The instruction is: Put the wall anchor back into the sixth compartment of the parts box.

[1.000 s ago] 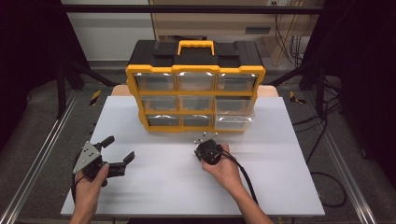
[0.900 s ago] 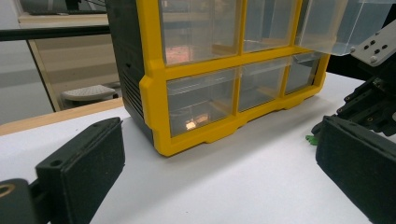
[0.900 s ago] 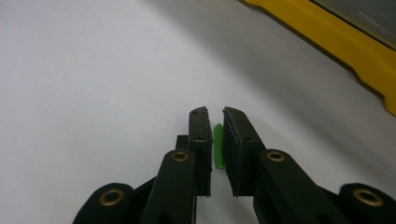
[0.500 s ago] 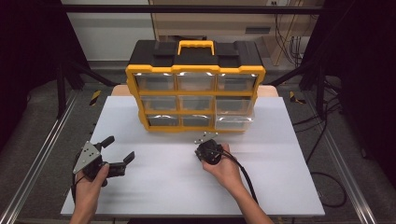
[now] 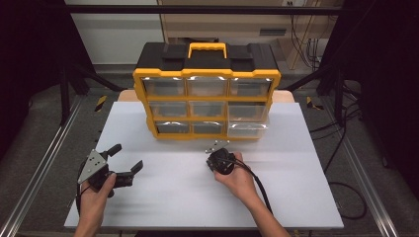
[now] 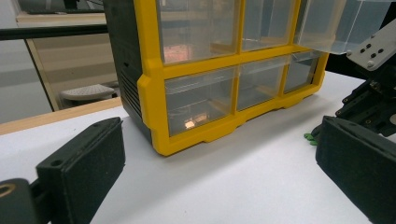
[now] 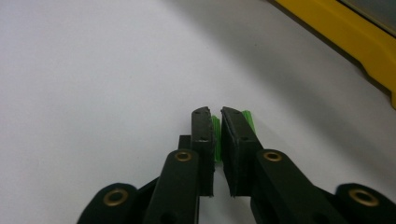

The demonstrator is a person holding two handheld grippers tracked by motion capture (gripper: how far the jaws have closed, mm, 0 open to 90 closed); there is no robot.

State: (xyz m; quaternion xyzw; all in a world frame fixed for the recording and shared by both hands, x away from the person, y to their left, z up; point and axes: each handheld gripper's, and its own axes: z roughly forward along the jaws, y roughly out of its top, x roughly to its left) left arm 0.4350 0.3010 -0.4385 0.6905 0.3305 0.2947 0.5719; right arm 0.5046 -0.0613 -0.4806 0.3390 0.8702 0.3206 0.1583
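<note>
Your right gripper [image 7: 217, 116] has its jaws pinching a small green plastic piece [image 7: 215, 130] against the white table [image 5: 296, 163], at frame centre just below the yellow drawer organizer [image 5: 207, 89] (1 lower-right drawer sits pulled out). Your left gripper [image 5: 126, 160], lower left, rests with jaws spread, nothing between them.
</note>
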